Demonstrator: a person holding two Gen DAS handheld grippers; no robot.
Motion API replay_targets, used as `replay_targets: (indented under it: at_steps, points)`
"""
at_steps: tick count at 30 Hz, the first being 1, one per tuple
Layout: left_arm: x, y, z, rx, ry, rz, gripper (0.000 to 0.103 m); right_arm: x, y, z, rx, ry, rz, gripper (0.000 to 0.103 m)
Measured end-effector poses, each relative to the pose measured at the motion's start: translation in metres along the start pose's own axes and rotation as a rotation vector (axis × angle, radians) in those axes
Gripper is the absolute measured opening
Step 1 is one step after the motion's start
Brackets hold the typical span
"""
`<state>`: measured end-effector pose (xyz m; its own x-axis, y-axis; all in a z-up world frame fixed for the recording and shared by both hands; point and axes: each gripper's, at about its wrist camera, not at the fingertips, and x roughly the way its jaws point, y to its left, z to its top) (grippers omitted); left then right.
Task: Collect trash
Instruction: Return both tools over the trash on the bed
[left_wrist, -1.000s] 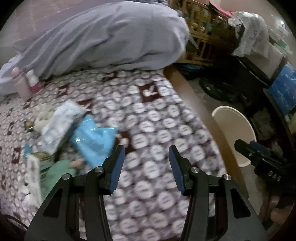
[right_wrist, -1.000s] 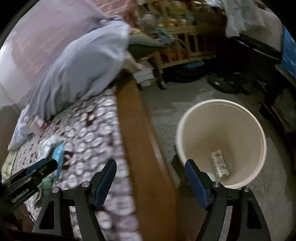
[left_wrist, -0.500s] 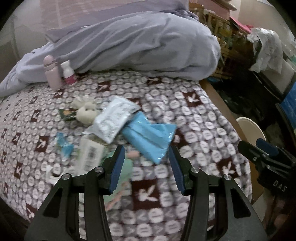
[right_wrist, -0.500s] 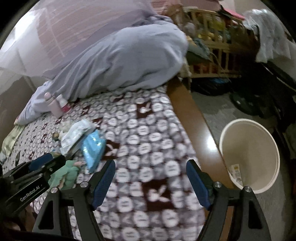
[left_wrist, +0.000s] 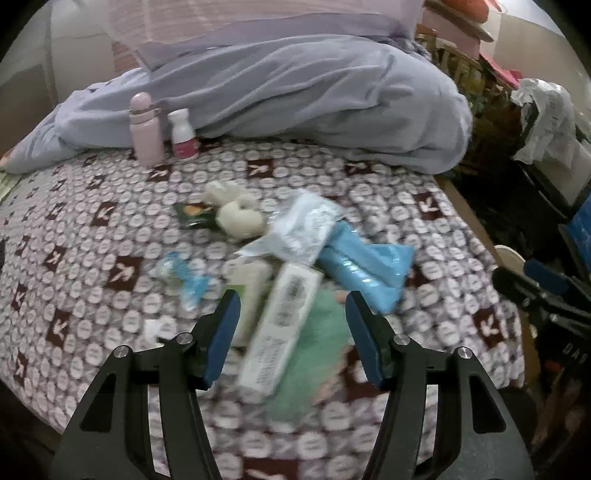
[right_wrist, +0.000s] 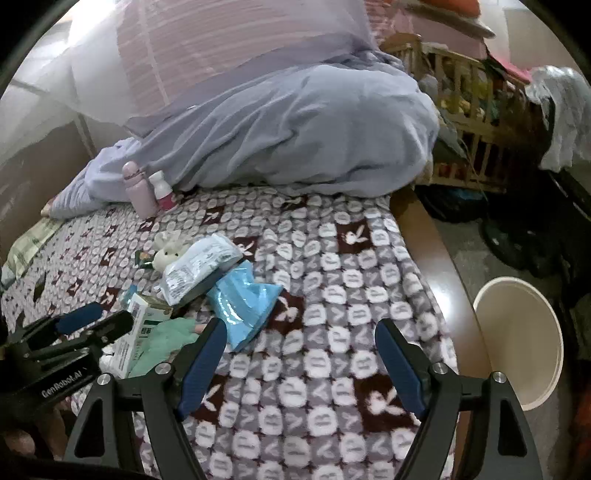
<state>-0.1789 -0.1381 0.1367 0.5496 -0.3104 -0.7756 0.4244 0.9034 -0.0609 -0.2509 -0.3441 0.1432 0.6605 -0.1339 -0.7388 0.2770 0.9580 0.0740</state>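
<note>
Fleecy patterned bed (right_wrist: 332, 295), crinkly blue plastic packet (right_wrist: 243, 306) and white carton (left_wrist: 280, 317) mid-bed among litter; round cream bin (right_wrist: 517, 336) beside bed's right edge; left gripper (left_wrist: 291, 332) and right gripper (right_wrist: 301, 363) just widened, both empty

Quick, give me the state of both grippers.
Left gripper: open, empty, jaws just opening wider above the white carton.
Right gripper: open, empty, jaws just opening wider over the blanket.

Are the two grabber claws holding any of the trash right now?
No. The left gripper and the right gripper are both open and empty above the bed; their jaws have just been opening.
</note>
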Motion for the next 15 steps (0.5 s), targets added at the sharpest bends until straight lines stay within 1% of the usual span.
replay_targets:
  at_steps: [10, 15]
  points:
    - [-0.011, 0.066, -0.011, -0.059, -0.002, 0.033, 0.058, 0.012, 0.022, -0.001, -0.038, 0.029, 0.023, 0.081]
    - [-0.01, 0.1, -0.018, -0.078, 0.025, 0.07, 0.058, 0.017, 0.031, -0.003, -0.065, 0.048, 0.044, 0.082]
